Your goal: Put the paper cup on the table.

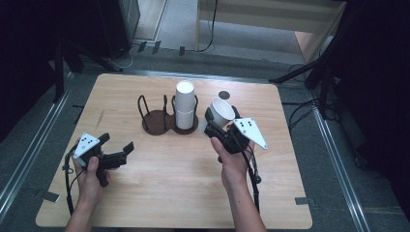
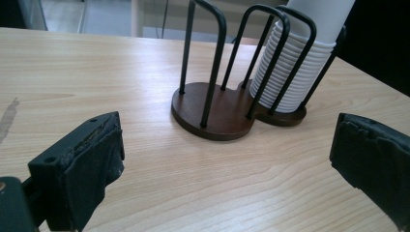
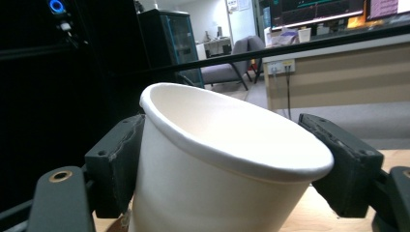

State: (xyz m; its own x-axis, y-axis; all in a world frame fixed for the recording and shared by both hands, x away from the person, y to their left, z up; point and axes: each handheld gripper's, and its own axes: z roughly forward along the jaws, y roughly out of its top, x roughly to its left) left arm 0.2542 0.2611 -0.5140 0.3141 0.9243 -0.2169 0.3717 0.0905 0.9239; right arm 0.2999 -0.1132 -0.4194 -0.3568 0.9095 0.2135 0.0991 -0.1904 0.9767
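Observation:
My right gripper (image 1: 218, 117) is shut on a single white paper cup (image 1: 221, 112), held above the table right of the stand with its mouth tilted up and away; in the right gripper view both black pads press on the cup (image 3: 217, 169). A dark wooden two-slot cup stand (image 1: 162, 121) with black wire loops sits mid-table. Its right slot holds a tall stack of white cups (image 1: 184, 106), also seen as the stack of cups (image 2: 295, 72); its left slot is empty. My left gripper (image 1: 116, 147) stands open low over the table's left side, pointing toward the stand (image 2: 217, 113), nothing between its pads.
The wooden table (image 1: 159, 193) has a small dark round mark (image 1: 223, 94) near its far edge. Black stands and cables flank the table on the floor. A grey tape piece (image 1: 301, 200) sits by the right front edge.

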